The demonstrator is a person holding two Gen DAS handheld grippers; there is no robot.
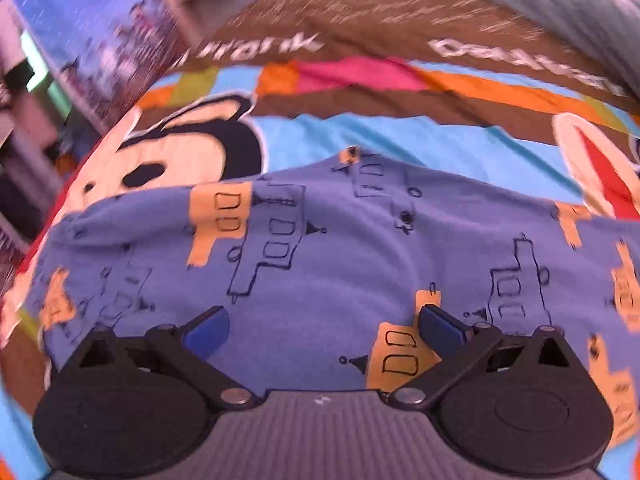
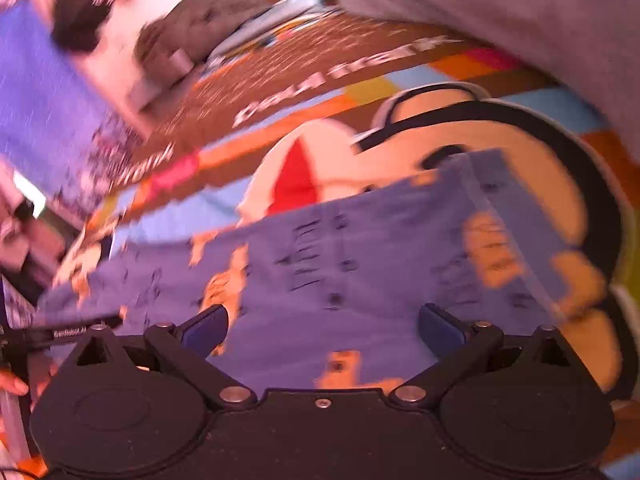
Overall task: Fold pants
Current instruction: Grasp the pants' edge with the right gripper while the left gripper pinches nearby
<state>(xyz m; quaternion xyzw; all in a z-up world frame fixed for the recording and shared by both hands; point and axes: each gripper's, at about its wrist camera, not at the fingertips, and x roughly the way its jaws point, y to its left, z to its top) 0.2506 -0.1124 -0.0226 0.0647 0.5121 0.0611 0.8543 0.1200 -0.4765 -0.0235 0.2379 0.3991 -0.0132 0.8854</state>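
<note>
The purple printed cotton pants lie flat on the cartoon bedsheet; left tool and right tool stand apart, holding nothing, probably ready for the next fold.

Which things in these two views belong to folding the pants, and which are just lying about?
Belonging to the job:
- blue patterned pants
- left tool, open
- right tool, open

Just lying about:
- cartoon bedsheet beneath the pants
- grey garment

pants: soft matt knit cloth | bedsheet: printed matt cloth | gripper: matt black plastic
</note>
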